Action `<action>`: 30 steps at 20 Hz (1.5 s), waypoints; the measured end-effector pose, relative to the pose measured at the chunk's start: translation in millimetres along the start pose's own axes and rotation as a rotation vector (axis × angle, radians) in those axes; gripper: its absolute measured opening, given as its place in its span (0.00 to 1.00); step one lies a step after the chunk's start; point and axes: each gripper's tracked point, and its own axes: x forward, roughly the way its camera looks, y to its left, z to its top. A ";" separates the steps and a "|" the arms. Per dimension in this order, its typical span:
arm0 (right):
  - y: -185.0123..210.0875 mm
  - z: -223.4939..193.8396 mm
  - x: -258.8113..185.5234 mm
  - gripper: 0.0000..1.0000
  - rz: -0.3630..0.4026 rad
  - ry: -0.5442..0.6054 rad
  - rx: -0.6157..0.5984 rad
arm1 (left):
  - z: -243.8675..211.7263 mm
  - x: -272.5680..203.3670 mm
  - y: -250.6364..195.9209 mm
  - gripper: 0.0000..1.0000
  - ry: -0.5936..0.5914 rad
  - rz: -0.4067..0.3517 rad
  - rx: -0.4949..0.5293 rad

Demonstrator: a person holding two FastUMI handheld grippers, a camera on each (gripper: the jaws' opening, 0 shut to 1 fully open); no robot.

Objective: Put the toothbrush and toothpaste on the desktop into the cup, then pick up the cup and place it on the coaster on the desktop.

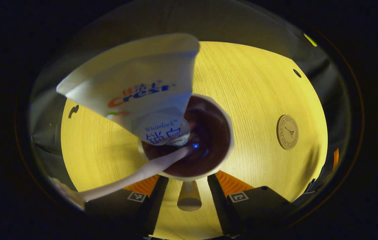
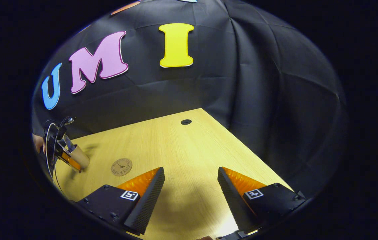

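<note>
Through the left gripper view I look down into the pale cup with a dark inside (image 1: 209, 140); the white squeezed toothpaste tube (image 1: 135, 90) and the white toothbrush (image 1: 135, 176) both stand in it, leaning out toward the left. My left gripper (image 1: 188, 186) has its fingers on either side of the cup's handle, but I cannot tell whether they press it. The round tan coaster (image 1: 287, 131) lies bare to the right, well apart from the cup. My right gripper (image 2: 190, 186) hovers with fingers spread wide, holding nothing, over the light wooden desktop (image 2: 182, 146). Black cloth walls the booth behind.
</note>
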 end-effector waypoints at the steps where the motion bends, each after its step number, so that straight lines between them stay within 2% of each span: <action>1: -1.0 -2.1 0.1 0.98 0.000 0.006 0.002 | 0.9 -0.8 -1.0 0.73 0.006 -0.001 -0.001; 5: -1.5 -3.2 -1.1 0.99 0.007 0.008 -0.001 | 2.3 1.3 2.4 0.65 0.026 0.020 0.029; 7: 0.3 -3.4 -1.6 0.99 0.014 0.007 -0.010 | 0.7 0.8 1.5 0.32 0.039 0.028 0.037; 8: 1.5 -3.8 -1.4 0.98 0.016 0.007 -0.015 | 2.1 2.0 2.7 0.35 0.042 0.028 0.038; 12: 4.3 -2.6 -1.1 0.99 0.025 0.004 -0.021 | -2.0 1.0 1.0 0.30 0.056 0.030 0.026; 21: 2.4 3.0 -2.4 0.99 0.034 0.002 -0.025 | 1.9 -13.3 -3.8 0.28 0.009 0.026 0.019; 27: -5.1 9.6 -8.8 0.99 0.028 -0.012 -0.015 | 12.1 -33.0 -26.9 0.28 -0.031 0.029 0.099; 29: -10.6 11.8 -13.3 0.99 0.020 -0.019 -0.011 | 15.2 -39.8 -42.9 0.31 -0.040 0.016 0.131; 30: -14.1 12.9 -16.0 0.99 0.016 -0.019 -0.007 | 16.2 -42.8 -54.3 0.24 -0.042 0.003 0.139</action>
